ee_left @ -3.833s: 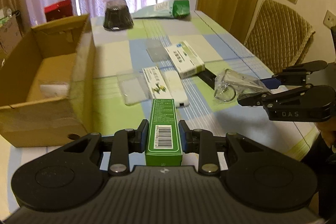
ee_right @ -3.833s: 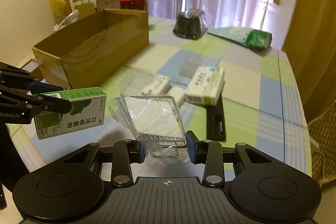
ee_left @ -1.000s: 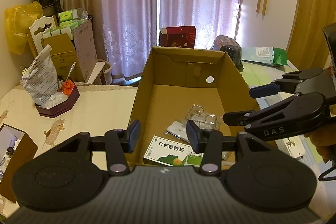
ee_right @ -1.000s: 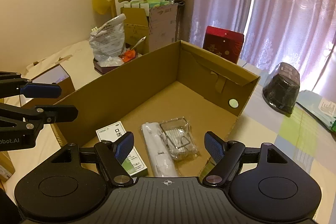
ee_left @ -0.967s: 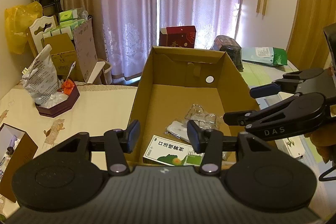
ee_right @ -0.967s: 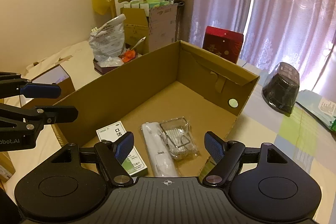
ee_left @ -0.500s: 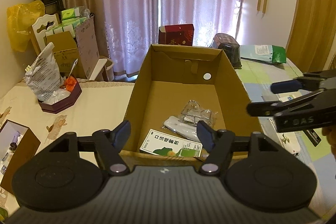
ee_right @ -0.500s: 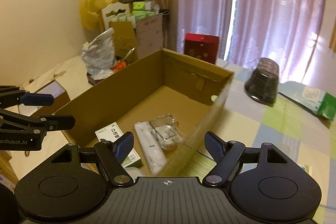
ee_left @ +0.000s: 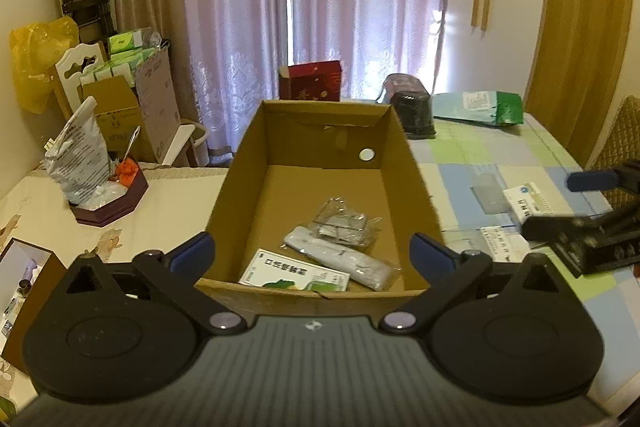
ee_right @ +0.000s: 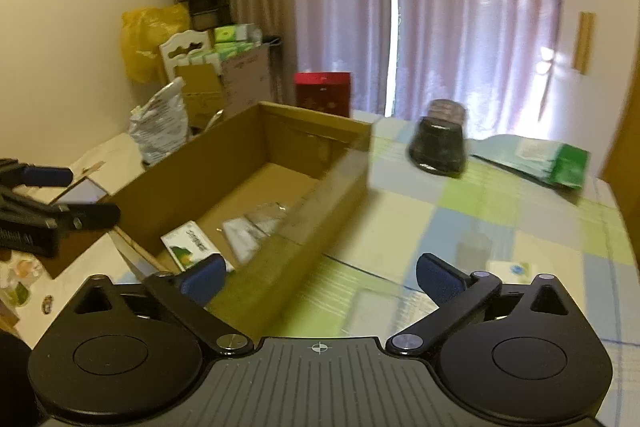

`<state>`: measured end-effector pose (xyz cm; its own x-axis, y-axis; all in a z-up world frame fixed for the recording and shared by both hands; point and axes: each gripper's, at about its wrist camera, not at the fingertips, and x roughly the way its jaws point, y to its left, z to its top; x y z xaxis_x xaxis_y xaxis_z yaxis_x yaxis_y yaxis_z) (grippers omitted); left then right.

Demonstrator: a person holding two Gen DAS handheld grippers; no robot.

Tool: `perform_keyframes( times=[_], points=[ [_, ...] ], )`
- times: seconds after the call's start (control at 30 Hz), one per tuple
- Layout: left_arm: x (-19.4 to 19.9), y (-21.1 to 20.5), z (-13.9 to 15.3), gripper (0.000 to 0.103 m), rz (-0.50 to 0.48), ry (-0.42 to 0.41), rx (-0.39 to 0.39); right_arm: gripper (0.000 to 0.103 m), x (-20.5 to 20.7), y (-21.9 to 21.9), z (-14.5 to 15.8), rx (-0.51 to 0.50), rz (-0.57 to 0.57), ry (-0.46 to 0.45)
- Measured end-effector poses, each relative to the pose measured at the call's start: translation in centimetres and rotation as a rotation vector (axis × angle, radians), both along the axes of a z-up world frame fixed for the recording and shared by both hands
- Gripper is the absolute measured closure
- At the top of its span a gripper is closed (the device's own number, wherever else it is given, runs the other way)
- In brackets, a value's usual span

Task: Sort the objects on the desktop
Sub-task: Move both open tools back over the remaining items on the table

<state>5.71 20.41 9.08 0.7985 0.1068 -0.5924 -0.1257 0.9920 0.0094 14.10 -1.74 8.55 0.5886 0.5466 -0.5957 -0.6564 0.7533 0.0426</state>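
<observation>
With both tools spread wide and empty, the left gripper [ee_left: 312, 255] hangs just short of the box's [ee_left: 236, 171] near wall, looking straight down its length. Inside lie three sorted things: a green-and-white carton [ee_left: 294, 274] flat at the near end, a white pack [ee_left: 340, 263] beside it, and a clear packet [ee_left: 343, 223] a little farther in. The right gripper [ee_right: 318, 277] sits over the box's right wall, blurred, jaws apart, pointing across the checked tablecloth [ee_right: 460, 211]. Out on the cloth, a white medicine box [ee_left: 528, 205] and a flat clear sleeve [ee_left: 488, 193] lie right of the box. A dark tub [ee_right: 438, 143] and green bag [ee_right: 548, 159] sit at the far end.
</observation>
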Motion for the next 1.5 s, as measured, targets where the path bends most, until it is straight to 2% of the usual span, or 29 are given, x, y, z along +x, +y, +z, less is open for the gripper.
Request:
perform_keyframes(
  times=[0.23, 0.47, 0.6, 0.83, 1.27, 1.4, 1.5],
  points=[
    [-1.2, -4.4, 1.0, 0.001, -0.058, -0.052, 0.025, 0.000, -2.1, -6.6, -1.3, -0.002, -0.115, -0.018],
    [-1.1, -10.3, 0.9, 0.001, -0.181, -0.069, 0.033, 0.000, -3.0, -12.4, -2.5, -0.034, -0.270, -0.002],
    [-0.8, -13.3, -0.4, 0.001, -0.238, -0.043, 0.027, 0.000, -3.3, -14.6, -3.1, -0.052, -0.336, 0.036],
    [0.0, -17.4, -3.3, 0.001, -0.317, 0.014, 0.073, 0.000, -3.1, -16.8, -3.7, -0.029, -0.380, 0.102],
    [2.4, -19.5, -6.9, 0.002, -0.361, 0.111, 0.124, 0.000, -1.1, -17.1, -5.4, -0.011, -0.387, 0.154],
    [3.7, -20.1, -7.9, 0.008, -0.306, 0.128, 0.120, 0.000, -0.7, -17.6, -6.1, -0.010, -0.395, 0.164],
    [4.9, -20.1, -8.8, 0.015, -0.220, 0.141, 0.085, 0.000, -0.5, -18.0, -6.7, -0.012, -0.398, 0.166]
  ],
)
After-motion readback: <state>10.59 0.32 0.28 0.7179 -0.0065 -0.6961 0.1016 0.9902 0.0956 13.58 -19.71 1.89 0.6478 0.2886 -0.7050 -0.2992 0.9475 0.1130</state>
